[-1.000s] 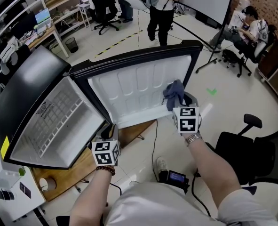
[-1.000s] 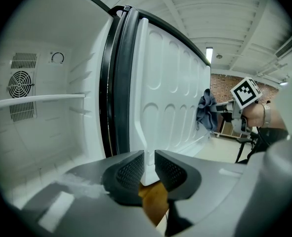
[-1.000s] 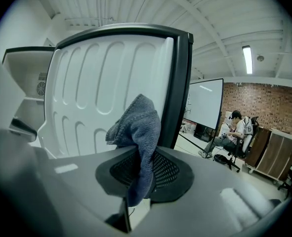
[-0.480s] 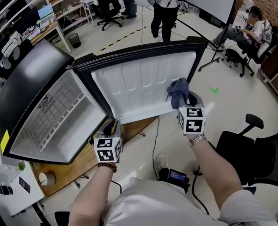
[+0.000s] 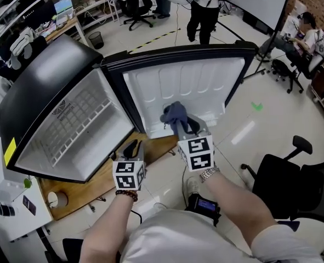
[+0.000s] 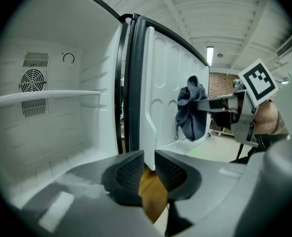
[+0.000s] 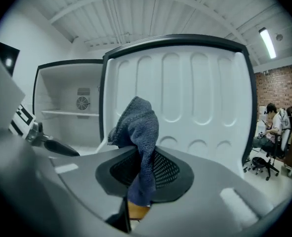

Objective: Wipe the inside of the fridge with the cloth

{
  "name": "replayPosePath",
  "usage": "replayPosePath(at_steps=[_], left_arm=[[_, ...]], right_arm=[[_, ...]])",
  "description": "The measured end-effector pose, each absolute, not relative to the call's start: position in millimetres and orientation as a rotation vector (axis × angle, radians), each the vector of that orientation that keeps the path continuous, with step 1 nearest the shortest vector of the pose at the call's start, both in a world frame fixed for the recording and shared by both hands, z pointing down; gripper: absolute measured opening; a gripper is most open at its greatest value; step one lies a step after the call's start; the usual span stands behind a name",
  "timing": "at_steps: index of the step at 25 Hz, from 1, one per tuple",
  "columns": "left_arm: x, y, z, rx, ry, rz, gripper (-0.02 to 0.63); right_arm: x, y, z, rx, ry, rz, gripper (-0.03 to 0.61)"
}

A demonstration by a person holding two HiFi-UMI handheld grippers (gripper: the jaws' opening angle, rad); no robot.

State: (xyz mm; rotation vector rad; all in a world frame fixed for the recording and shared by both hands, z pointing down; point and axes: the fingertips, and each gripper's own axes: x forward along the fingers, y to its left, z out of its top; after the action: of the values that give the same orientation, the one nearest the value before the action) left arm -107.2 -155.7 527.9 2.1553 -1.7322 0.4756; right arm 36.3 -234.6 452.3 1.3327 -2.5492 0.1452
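R gripper [image 5: 182, 128] + cloth [image 5: 172, 113] further left

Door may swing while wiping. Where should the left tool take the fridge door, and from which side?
Probably the fridge door at its lower rim near the hinge corner, coming low from the person's side. The rim there is narrow and straight enough for the jaws; the panel above is too broad. The left tool sits at that corner; contact unclear.

Nothing is legible; the yellow label [image 5: 9, 151] on the fridge [image 5: 41, 86] is too small.
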Motion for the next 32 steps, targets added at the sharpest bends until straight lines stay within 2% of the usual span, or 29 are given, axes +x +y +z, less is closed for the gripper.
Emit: replayPosePath(at_steps=[6,14,23,32], left_arm=[[-128.6,-134.8,527.5,2.132,-1.759,0.476,0.06],[-145.5,-114.0,533.4,2.123,-1.761,0.495,0.06],[-144.6,-113.3,534.8,2.132,-1.753,0.498,0.06],[-116.2,-127.3,536.1,2.158,-1.688,0.456,0.064]], right_arm=[[-31.3,-223.0,469.8,1.201,-2.581,0.163,0.055],[-62.2,-235.4,494.5,1.178,-2.545,0.175,0.055],[-33.7,-257.6,501.8,1.277,-2.484,0.17,0.055],[26.3,-273.3,505.6,1.39,-2.403,0.169,0.055]])
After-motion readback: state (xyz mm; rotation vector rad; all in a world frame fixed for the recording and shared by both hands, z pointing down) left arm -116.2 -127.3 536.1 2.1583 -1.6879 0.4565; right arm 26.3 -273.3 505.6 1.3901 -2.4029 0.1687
